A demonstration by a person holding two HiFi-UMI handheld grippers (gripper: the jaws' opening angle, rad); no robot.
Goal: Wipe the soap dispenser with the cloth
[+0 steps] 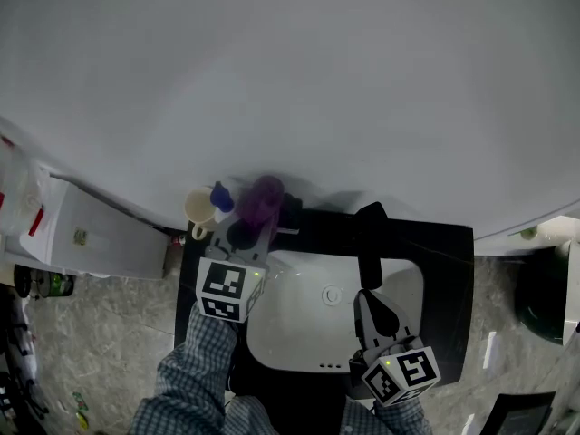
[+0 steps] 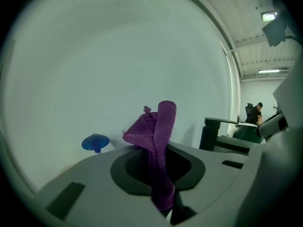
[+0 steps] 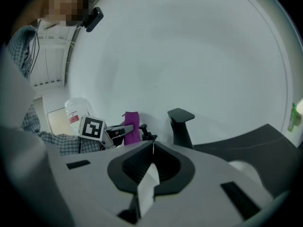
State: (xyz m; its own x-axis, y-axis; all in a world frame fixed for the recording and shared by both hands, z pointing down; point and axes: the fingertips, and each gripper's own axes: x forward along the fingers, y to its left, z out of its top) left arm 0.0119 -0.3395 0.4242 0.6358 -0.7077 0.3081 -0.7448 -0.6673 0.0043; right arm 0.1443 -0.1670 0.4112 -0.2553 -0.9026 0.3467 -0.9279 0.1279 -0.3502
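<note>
Mock washroom corner set up inside a big lab or workshop hall. White basin (image 1: 299, 333) sunk in a black worktop (image 1: 449, 261), with a black tap (image 1: 370, 243) behind the basin and a plain white wall panel (image 1: 317, 80) behind that. Speckled floor (image 1: 100, 333) left of the basin. Right of the basin, open hall: ceiling strip lights (image 2: 269, 72), seated person (image 2: 256, 111).

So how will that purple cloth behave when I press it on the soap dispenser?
Likely floppy: the purple cloth folds and droops above the left gripper pinching it, so it should mould round the soap dispenser. Its knitted-looking surface suggests it is light and grippy, not slippery.
</note>
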